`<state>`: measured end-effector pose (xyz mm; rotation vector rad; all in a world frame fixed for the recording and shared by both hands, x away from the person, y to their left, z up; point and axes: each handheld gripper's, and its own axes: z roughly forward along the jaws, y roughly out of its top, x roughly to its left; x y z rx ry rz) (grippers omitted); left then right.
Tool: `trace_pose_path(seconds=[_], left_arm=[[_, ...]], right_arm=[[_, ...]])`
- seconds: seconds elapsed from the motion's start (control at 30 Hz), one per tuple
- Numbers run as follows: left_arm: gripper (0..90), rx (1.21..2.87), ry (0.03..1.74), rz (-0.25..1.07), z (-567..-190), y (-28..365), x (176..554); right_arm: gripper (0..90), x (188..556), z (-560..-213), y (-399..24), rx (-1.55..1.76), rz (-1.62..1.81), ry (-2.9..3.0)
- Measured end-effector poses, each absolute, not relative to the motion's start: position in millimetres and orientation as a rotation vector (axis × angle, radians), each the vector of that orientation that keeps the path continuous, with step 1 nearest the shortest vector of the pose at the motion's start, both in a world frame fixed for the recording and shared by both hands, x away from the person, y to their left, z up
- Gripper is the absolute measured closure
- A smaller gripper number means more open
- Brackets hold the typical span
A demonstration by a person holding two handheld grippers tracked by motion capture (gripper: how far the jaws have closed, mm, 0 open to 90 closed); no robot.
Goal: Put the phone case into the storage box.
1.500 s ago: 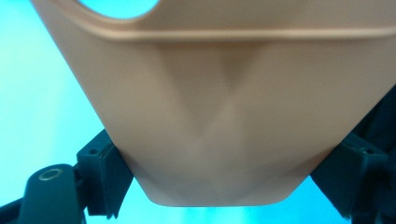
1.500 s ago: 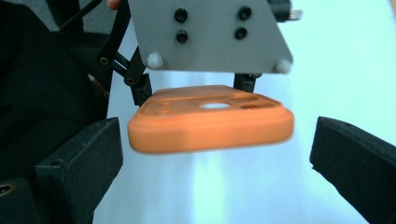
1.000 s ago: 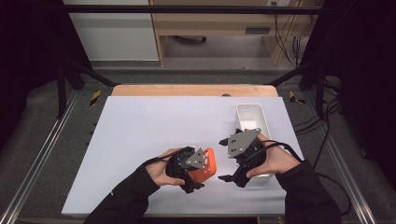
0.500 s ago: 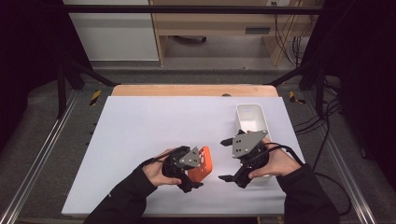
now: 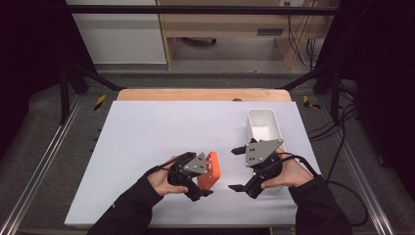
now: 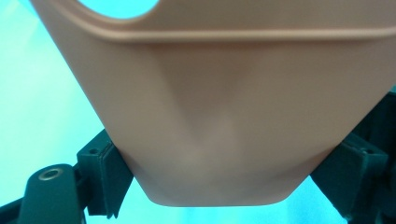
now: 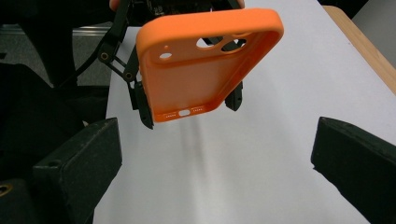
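case: orange phone case [image 5: 211, 170], soft-looking silicone/TPU shell, empty, no phone in it
location: held off the tabletop [image 5: 147, 127] in the left tool [image 5: 198, 183], centre-front of the white sheet; right gripper view shows it tilted, open side toward that camera
handling: prob. very light; walls likely flex under squeeze, so the shell can bow or pop out if pinched hard. Matte skin looks grippy, not slick. Not fragile.
where to grip: across the two long side walls, near mid-length or the lower end, where the rim stiffens it; avoid the thin span by the camera cutout. Second tool best takes the free end, by the port holes [image 7: 184, 112].
look: uniform orange, rounded corners, raised lip all round, large camera opening plus a small round hole at the top, slots along the bottom edge
left tool: clamped on case, pads [image 6: 105, 172] pressing both side walls near one end
right tool: [image 5: 241, 169] released, jaws spread wide, nothing between; sits just right of case, facing it, apart
nearby: white bin [image 5: 264, 128] behind the right hand, looks empty
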<state>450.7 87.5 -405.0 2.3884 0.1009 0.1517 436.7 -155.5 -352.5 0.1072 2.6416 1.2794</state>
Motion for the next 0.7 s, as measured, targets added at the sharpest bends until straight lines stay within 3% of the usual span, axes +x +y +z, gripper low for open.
trace_pose_path(seconds=[0.7], left_arm=[[15.6, 2.358, 0.069, 0.125, -397.1, 83.1, 451.8]], right_arm=[[3.0, 436.2, -363.2, -151.4, 0.095, 1.366, 2.638]])
